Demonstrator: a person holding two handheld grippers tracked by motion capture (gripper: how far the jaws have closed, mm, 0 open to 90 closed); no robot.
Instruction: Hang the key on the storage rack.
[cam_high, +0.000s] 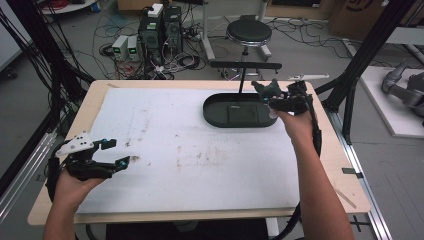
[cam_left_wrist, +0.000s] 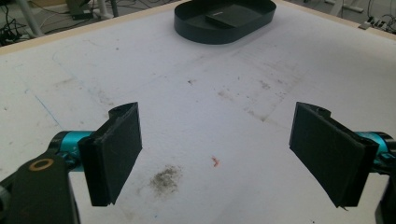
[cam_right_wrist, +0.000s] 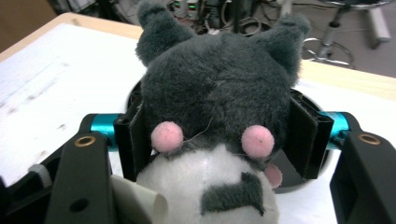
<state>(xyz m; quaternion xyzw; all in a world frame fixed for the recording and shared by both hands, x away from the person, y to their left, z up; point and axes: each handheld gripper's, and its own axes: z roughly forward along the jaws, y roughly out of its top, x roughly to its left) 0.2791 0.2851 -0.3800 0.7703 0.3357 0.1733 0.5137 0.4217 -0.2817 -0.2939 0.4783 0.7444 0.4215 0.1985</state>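
Grey plush cat toy is clamped between the pads of the right gripper, jaws pressing both sides of its head, pink cheeks and white muzzle facing the gripper camera. In the high view the toy hangs over the right end of the black oval tray, just above its rim. Likely step: carry toy over the tray and drop it in. To do it well: keep the squeeze steady since soft fur can slip, centre the toy over the tray's flat middle panel before lowering, let go only once it is low inside the wall. A paper tag sticks out under the toy; may snag on the rim. Left gripper sits well away from the tray near the table's near-left, jaws wide apart, nothing between them. Table edge lies close on the tray's right, so approach from the left, over the open white mat.
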